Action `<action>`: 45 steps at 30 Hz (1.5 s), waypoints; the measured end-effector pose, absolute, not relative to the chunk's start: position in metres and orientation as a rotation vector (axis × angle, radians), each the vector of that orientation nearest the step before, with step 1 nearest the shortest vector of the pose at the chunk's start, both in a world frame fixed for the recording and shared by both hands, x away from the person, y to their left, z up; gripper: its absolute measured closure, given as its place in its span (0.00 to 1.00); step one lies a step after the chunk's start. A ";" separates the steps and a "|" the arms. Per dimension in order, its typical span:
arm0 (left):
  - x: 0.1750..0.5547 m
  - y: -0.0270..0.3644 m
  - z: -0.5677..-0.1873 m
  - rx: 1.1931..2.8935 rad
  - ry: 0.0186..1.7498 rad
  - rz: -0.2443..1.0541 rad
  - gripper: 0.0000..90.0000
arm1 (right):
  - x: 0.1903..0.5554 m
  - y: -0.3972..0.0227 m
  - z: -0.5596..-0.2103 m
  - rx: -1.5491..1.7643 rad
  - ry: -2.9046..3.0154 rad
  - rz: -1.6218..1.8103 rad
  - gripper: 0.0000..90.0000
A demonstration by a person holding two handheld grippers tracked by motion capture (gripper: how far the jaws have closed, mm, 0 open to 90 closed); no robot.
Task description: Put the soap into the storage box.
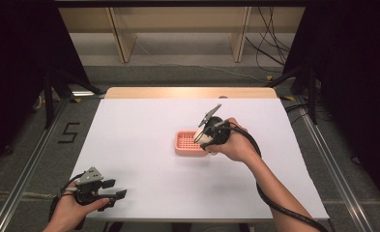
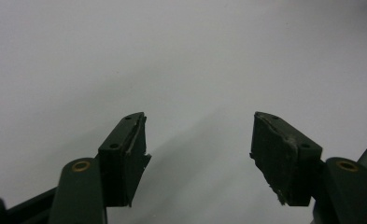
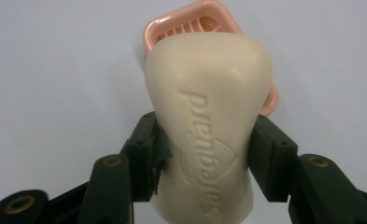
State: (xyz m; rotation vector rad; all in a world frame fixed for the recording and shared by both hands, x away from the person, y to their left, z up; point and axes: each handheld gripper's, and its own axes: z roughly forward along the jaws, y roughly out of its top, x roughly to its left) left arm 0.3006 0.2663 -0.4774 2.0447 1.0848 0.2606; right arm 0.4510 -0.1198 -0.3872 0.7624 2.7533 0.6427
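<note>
Currently, the right gripper is clamping its jaws on a soap bar above the pink soap dish; the left gripper is resting near the tabletop edge, jaws apart.

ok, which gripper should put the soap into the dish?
Right. The right gripper already clamps the soap bar just above the pink soap dish; the left gripper sits open at the table's near edge.

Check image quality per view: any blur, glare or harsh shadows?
High view: sharp, evenly lit table, dark surround. Left gripper view: soft, faint jaw shadows. Right gripper view: soap bar close, embossing legible, glare spot on the pink soap dish, which is slightly soft.
</note>
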 end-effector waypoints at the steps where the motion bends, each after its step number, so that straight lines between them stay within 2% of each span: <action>1: 0.301 0.266 -0.477 2.045 1.085 0.259 0.39 | 0.452 -0.120 -0.387 0.757 2.756 0.642 0.56; 45: 0.301 0.267 -0.477 2.059 1.079 0.259 0.39 | 0.477 -0.105 -0.384 0.696 2.752 0.615 0.56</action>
